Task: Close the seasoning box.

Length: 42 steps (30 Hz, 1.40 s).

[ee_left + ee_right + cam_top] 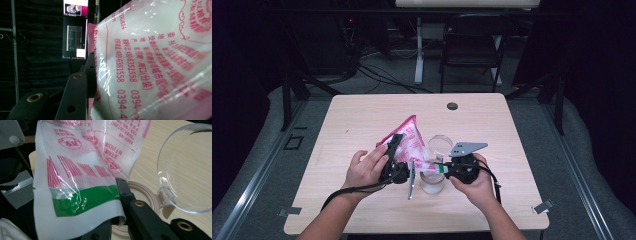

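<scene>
pink-printed plastic bag (411,142) clamped by l gripper (394,150) & r gripper (443,169), over open jar (432,181).

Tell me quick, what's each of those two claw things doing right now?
Left gripper: closed on the pink-and-white bag, holding it up.
Right gripper: shut on the bag's lower corner, over the open jar.

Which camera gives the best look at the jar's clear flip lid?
The right gripper view: the clear lid stands open on its hinge, close and sharp. The high view shows the lid small, behind the bag.
</scene>
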{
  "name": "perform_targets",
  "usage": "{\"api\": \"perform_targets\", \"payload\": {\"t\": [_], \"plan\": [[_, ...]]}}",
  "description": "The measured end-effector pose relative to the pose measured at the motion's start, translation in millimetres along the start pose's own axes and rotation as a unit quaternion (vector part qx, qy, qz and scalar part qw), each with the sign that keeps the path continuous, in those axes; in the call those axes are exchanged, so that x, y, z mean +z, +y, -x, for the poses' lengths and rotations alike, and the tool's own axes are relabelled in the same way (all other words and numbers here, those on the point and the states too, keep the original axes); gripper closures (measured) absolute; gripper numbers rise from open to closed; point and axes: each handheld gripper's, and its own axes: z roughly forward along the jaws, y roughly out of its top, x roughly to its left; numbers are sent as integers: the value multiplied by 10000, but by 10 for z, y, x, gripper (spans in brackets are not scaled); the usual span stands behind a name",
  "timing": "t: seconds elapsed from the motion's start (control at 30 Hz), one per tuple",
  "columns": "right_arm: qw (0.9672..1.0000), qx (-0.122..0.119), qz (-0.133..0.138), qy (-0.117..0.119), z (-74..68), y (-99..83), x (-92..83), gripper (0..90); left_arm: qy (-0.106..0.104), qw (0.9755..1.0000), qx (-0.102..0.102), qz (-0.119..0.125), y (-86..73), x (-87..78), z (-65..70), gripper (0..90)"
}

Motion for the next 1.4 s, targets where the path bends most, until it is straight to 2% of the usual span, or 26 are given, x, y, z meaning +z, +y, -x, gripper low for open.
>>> {"api": "perform_targets", "payload": {"t": [0.43,0.47,0.5,0.7,1.4], "plan": [[10000,3,-21,-13,4,-1,0,900,15,10000,5,16,9,-4,-9,645],[10000,-2,-31,-2,6,-1,0,900,-36,10000,-19,-52,14,-12,-8,645],[10000,3,-33,-1,7,-1,-1,900,31,10000,15,24,13,-8,-8,645],[10000,25,-34,-10,15,-7,2,900,39,10000,27,49,25,-9,-10,645],[9999,18,-151,42,9,-28,55,900,-36,10000,46,29,-3,-21,23,645]]}}
